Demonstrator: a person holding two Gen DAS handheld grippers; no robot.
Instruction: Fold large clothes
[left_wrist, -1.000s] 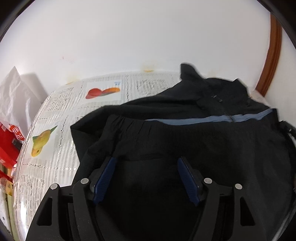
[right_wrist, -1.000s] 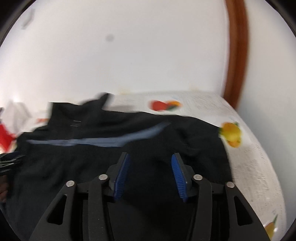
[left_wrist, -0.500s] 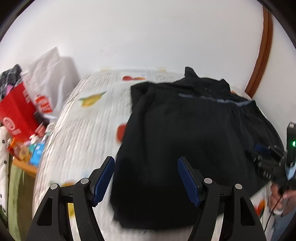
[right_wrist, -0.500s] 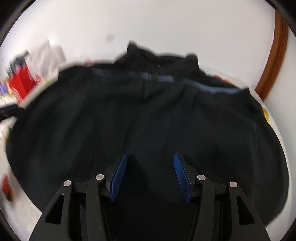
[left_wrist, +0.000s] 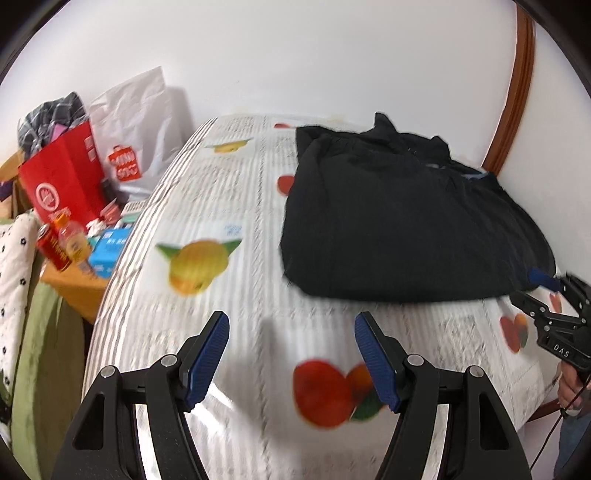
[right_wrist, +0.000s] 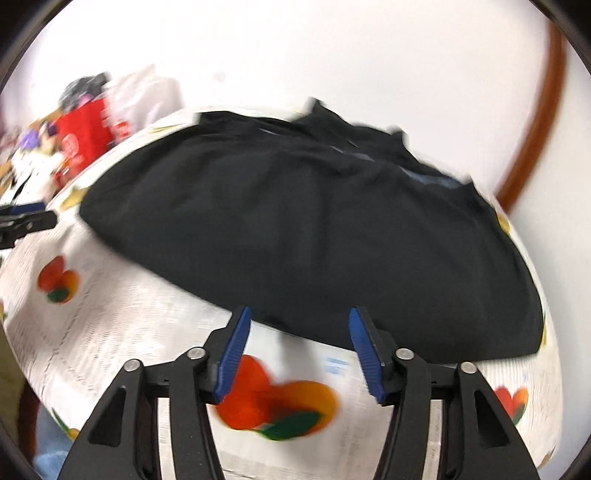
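Observation:
A black garment (left_wrist: 399, 221) lies folded into a rough rectangle on the table's fruit-print cloth (left_wrist: 229, 206), toward the far right side. It also fills the middle of the right wrist view (right_wrist: 314, 236). My left gripper (left_wrist: 291, 332) is open and empty, hanging over bare cloth well short of the garment's near edge. My right gripper (right_wrist: 295, 321) is open and empty, just off the garment's near edge. The right gripper also shows at the right edge of the left wrist view (left_wrist: 554, 291). The left gripper also shows at the left edge of the right wrist view (right_wrist: 22, 218).
A red paper bag (left_wrist: 62, 177) and a white plastic bag (left_wrist: 136, 133) stand left of the table, with cans and small boxes (left_wrist: 74, 243) on a low wooden stand. A white wall and a brown wooden frame (left_wrist: 513, 92) lie behind.
Both grippers have pulled back and away from the garment, which they hung over a second ago. The garment now lies untouched on the cloth. Both views are blurred by motion.

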